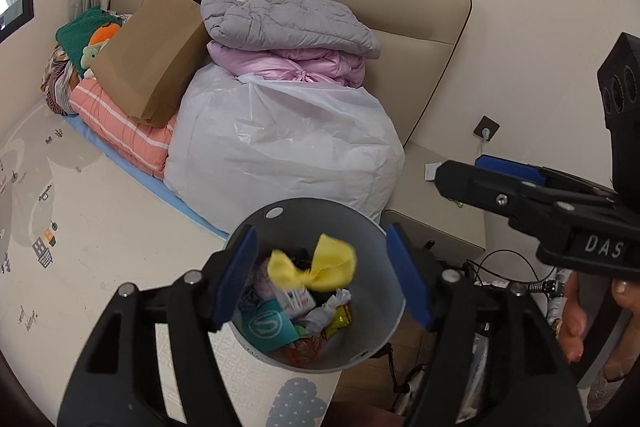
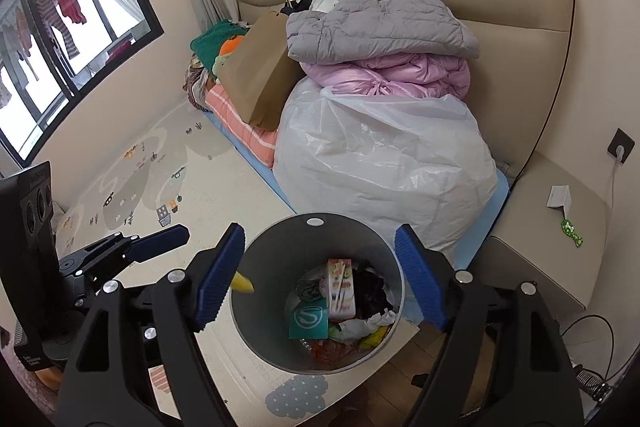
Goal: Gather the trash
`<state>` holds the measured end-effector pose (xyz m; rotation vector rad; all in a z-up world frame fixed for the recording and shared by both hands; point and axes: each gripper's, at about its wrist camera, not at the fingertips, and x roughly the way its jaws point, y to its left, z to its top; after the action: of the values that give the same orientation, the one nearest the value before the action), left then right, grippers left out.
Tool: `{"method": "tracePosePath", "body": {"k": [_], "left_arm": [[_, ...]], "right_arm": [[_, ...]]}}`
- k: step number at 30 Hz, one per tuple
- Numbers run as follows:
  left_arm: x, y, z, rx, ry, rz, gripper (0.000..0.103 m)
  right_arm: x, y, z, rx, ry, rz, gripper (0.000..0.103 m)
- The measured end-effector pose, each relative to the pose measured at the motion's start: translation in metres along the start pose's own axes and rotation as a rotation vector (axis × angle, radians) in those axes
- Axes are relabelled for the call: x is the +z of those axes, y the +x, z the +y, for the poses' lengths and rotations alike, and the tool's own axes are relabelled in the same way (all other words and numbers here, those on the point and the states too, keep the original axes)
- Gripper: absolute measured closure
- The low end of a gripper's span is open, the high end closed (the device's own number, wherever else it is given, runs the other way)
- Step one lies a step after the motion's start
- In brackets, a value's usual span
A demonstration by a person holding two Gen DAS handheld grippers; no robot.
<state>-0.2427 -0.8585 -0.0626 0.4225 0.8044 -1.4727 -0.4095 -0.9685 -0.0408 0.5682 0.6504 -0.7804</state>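
White bag (image 2: pixel 384 163) just behind bin (image 2: pixel 260 327).

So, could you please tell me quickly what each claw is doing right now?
Left claw: open, holding nothing; a yellow wrapper is between its fingers, untouched, above the bin.
Right claw: open, empty.
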Motion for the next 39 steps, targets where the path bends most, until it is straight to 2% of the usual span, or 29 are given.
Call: {"method": "tracePosePath", "body": {"k": [10,13,18,23,29,39], "left_arm": [[-0.003,-0.011,0.001,0.028,-0.021,-0.010,0.034],[-0.007,-0.023,0.010,0.063,-0.040,-0.027,0.032],[-0.022,-0.052,0.036,0.164,-0.104,-0.053,0.028],[-0.050,-0.093,0.072,0.299,-0.209,-0.072,0.025],[-0.100,-0.156,0.119,0.477,-0.420,-0.107,0.024],[-0.208,-0.273,0.160,0.793,-0.799,-0.193,0.024]], "right_arm": [[0.000,0.000,0.001,0.026,-0.014,0.012,0.028],[-0.002,0.003,0.014,0.054,-0.042,0.025,0.028],[-0.006,0.012,0.054,0.128,-0.120,0.061,0.026],[-0.012,0.023,0.112,0.230,-0.232,0.102,0.024],[-0.029,0.031,0.199,0.377,-0.414,0.155,0.022],[-0.101,0.017,0.371,0.674,-0.801,0.264,0.022]]}}
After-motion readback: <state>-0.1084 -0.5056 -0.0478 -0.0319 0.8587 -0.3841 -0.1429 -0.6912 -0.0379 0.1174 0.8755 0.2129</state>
